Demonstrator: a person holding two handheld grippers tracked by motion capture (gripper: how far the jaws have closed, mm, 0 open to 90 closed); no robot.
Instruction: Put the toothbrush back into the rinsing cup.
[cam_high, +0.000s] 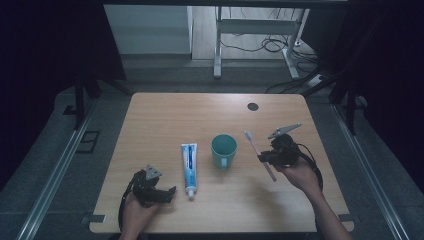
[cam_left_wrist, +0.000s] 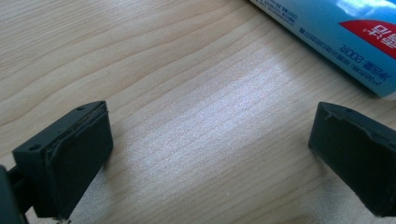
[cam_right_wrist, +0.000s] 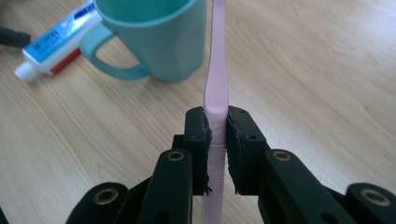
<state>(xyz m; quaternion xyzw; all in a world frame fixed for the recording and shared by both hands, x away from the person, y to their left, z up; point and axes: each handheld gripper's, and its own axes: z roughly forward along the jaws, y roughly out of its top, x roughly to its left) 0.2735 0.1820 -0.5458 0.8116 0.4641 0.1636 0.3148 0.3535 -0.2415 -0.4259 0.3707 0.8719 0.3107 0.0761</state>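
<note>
A pink toothbrush (cam_high: 260, 153) (cam_right_wrist: 216, 70) hangs above the table, right of a teal mug (cam_high: 223, 150) (cam_right_wrist: 154, 39). My right gripper (cam_high: 267, 157) (cam_right_wrist: 217, 135) is shut on its handle, bristle end pointing away. The mug stands upright at the table's middle. A blue and white toothpaste tube (cam_high: 189, 167) (cam_left_wrist: 336, 32) (cam_right_wrist: 53, 42) lies flat left of the mug, cap toward the near edge. My left gripper (cam_high: 167, 194) (cam_left_wrist: 210, 154) rests low by the near left, jaws wide open over bare wood, just short of the tube.
The wooden table (cam_high: 165, 115) has a dark round cable hole (cam_high: 253, 106) at the far right. Beyond the far edge stand a desk frame (cam_high: 257, 30) and loose cables on the floor. Metal rails run along both sides.
</note>
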